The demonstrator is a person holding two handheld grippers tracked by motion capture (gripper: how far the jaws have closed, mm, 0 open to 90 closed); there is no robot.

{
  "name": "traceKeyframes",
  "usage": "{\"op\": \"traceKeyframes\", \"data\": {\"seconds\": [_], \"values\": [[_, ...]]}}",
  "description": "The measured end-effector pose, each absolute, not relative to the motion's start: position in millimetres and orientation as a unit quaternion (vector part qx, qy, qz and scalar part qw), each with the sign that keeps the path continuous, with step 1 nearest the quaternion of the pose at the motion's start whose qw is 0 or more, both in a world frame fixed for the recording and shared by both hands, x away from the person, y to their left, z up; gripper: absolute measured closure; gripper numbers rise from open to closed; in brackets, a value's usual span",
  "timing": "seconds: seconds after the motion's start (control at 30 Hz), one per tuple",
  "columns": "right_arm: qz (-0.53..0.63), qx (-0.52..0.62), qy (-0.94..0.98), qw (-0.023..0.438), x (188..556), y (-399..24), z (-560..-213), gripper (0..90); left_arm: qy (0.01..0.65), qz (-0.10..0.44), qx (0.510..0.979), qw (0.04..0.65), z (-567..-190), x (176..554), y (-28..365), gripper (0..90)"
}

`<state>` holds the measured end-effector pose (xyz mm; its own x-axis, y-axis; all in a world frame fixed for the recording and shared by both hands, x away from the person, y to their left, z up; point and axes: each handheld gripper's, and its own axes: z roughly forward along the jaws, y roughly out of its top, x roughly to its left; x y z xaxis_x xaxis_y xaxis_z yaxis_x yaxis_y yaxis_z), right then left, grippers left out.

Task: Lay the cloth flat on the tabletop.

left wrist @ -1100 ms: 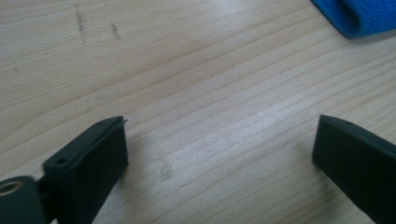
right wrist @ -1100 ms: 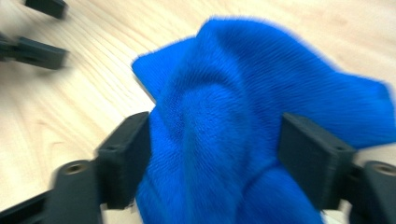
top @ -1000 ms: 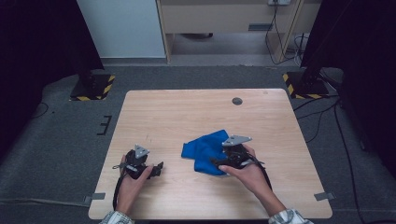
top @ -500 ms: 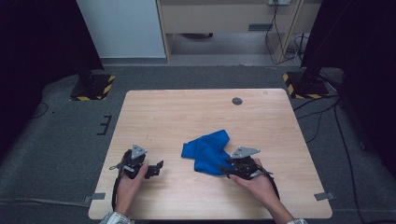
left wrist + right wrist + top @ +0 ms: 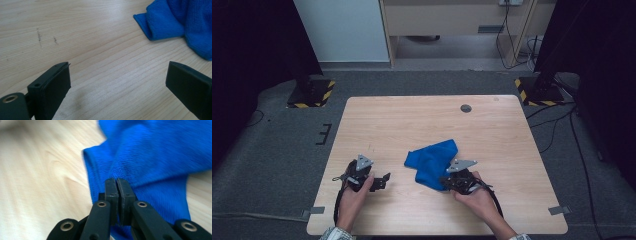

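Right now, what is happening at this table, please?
A person works at a wooden table with a gripper in each hand. The right gripper has just been closing and now stands shut on a fold at the near edge of a crumpled blue cloth. The left gripper rests open above bare wood, apart from the cloth.

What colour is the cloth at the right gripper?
Plain bright blue cloth, with no pattern; the right gripper view shows it best.
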<state>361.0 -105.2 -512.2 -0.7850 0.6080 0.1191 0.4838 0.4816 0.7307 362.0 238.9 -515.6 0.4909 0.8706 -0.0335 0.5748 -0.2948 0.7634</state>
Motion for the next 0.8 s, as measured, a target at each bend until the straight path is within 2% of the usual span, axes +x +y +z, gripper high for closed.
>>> {"op": "traceKeyframes", "data": {"seconds": [0.13,0.33,0.4,0.43,0.47,0.5,0.53,0.57,0.6,0.67,0.73,0.8], "values": [[0.409,0.305,0.858,0.056,351,-74,-511,87.9,0.454,0.197,0.788,0.366,-515,362,236,5.0],[0.411,0.305,0.857,0.056,355,-45,-512,87.1,0.453,0.200,0.786,0.370,-513,359,233,5.1],[0.412,0.313,0.854,0.051,360,-45,-511,79.7,0.446,0.198,0.788,0.375,-510,358,225,5.2],[0.412,0.313,0.854,0.051,360,-45,-511,79.7,0.446,0.198,0.788,0.375,-510,358,225,5.2],[0.415,0.315,0.852,0.059,359,-51,-506,66.6,0.437,0.197,0.792,0.378,-509,357,217,5.3],[0.415,0.316,0.851,0.060,359,-54,-504,62.4,0.432,0.197,0.795,0.378,-509,358,213,5.3],[0.415,0.316,0.851,0.060,359,-54,-504,62.4,0.432,0.197,0.795,0.378,-509,358,213,5.3],[0.413,0.322,0.849,0.072,358,-64,-499,52.6,0.422,0.197,0.801,0.376,-509,358,205,5.3],[0.413,0.322,0.849,0.072,358,-64,-499,52.6,0.422,0.197,0.801,0.376,-509,358,205,5.4],[0.416,0.334,0.841,0.088,360,-81,-491,45.3,0.415,0.197,0.806,0.372,-510,356,197,5.4],[0.417,0.343,0.835,0.105,363,-92,-488,46.4,0.415,0.195,0.807,0.371,-510,354,193,5.5],[0.416,0.356,0.827,0.129,369,-107,-486,53.4,0.420,0.195,0.804,0.373,-508,352,188,5.0]]}}
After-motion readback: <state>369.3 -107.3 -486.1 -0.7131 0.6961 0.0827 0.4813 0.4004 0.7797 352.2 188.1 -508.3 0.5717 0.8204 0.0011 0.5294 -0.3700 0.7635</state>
